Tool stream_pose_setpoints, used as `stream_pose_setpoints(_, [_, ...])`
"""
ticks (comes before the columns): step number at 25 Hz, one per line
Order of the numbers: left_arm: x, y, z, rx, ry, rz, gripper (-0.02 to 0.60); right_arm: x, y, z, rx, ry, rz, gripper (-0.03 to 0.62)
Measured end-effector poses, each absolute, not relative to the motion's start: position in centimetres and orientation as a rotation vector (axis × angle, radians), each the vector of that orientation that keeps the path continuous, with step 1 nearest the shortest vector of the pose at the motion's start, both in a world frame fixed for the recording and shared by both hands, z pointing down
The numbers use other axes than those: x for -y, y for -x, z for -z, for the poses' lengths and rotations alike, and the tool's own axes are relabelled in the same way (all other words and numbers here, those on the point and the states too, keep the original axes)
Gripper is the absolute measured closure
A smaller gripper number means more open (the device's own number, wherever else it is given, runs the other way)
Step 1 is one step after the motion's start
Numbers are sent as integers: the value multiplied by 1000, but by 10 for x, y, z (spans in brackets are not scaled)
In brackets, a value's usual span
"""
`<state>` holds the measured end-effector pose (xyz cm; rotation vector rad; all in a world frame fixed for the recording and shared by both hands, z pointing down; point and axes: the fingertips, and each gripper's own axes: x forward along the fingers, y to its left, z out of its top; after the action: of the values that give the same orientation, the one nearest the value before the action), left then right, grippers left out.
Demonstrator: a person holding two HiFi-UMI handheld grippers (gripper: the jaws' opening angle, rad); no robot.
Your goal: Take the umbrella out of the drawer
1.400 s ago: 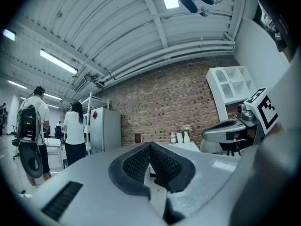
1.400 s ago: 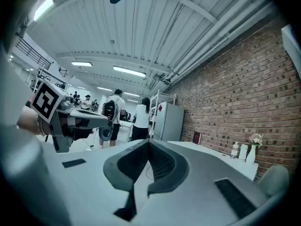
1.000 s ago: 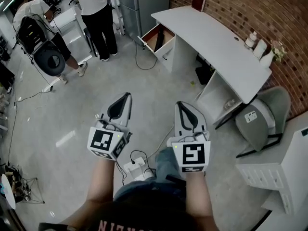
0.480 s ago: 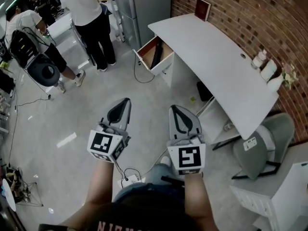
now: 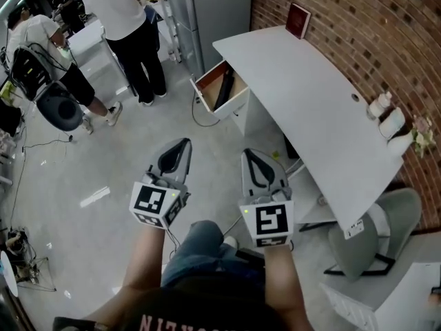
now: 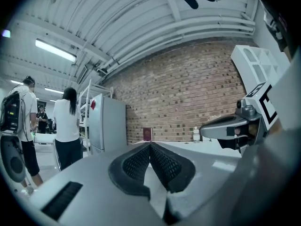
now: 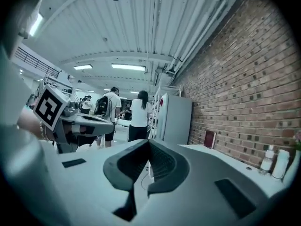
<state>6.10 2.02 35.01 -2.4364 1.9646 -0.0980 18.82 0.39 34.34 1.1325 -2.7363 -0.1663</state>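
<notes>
The umbrella shows only as a dark shape in the open drawer at the tabletop's far end, partly hidden by the drawer wall. The left gripper and the right gripper are both closed and empty. They are well short of the drawer, with bare floor between.

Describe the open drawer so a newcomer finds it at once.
Follow the white desk along the brick wall to its far end. The drawer there stands pulled out, a dark umbrella inside; its brown lining sets it apart from the white desk.
</notes>
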Motion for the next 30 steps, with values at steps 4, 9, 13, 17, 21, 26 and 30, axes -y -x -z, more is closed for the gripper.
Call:
stream_pose_setpoints(4, [1, -50, -351, -1999, 2421, 100, 583, 14, -186, -339, 2749, -1178, 159, 602])
stream_pose_setpoints(9, [27, -38, -354, -1983, 2407, 74, 583, 38, -179, -339, 2802, -1215, 85, 602])
stream_pose_setpoints(13, [58, -17, -361, -1951, 2438, 96, 583, 65, -161, -343, 2783, -1272, 91, 600])
stream_pose_setpoints(17, [104, 21, -372, -1958, 2462, 107, 583, 107, -126, -355, 2712, -1277, 121, 602])
stream_pose_setpoints(21, [157, 49, -389, -1861, 2601, 164, 583, 154, -91, -357, 2691, -1339, 102, 602])
stream_pose_setpoints(26, [224, 84, -400, -1727, 2736, 208, 583, 210, -41, -362, 2636, -1388, 68, 602])
stream_pose_setpoints(30, [272, 107, -410, -1652, 2800, 183, 583, 250, -18, -376, 2547, -1495, 16, 602])
